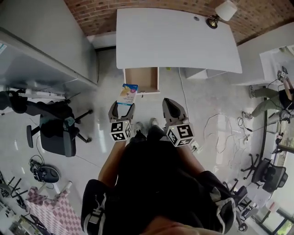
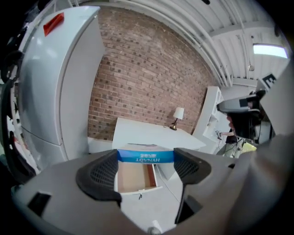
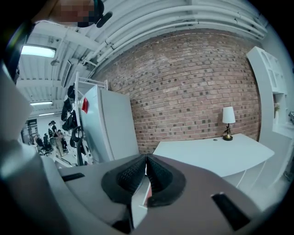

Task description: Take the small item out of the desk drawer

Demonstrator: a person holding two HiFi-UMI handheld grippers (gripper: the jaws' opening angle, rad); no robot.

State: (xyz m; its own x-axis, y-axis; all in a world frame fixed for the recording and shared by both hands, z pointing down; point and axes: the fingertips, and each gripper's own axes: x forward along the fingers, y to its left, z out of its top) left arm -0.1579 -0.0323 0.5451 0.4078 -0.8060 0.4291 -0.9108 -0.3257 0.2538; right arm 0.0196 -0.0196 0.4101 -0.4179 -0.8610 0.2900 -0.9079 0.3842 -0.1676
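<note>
**Head view.** We are standing on the pale floor (image 1: 202, 101) in front of the white desk (image 1: 174, 39), looking steeply down. The desk drawer (image 1: 141, 79) is hanging open, and its wooden inside is showing bare. We are holding the left gripper (image 1: 123, 106) just in front of the drawer. Its jaws are pressing on the two sides of the small box (image 1: 128, 93), a flat packet with a blue band. The box is sitting outside the drawer, in the gripper, overlapping the drawer's front left corner in this view. We are holding the right gripper (image 1: 171, 108) beside the left one, apart from it and near the drawer's right side. A lamp (image 1: 223, 13) is standing at the far right corner of the desk. An office chair (image 1: 55, 128) is standing well to the left, and loose cables (image 1: 220, 126) are lying on the floor to the right.

**Left gripper view.** The left gripper (image 2: 145, 165) is clamping the small box (image 2: 145, 156). The jaws are standing about half apart, each pad touching one end of the blue band. The open drawer (image 2: 133, 178) is showing below the box, with a tall white cabinet (image 2: 59, 82) to the left.

**Right gripper view.** The right gripper (image 3: 146, 172) is carrying nothing: its two ribbed pads are meeting along a thin line. Beyond them the desk (image 3: 206, 151), the lamp (image 3: 227, 120) and the brick wall (image 3: 193, 82) are showing.
</note>
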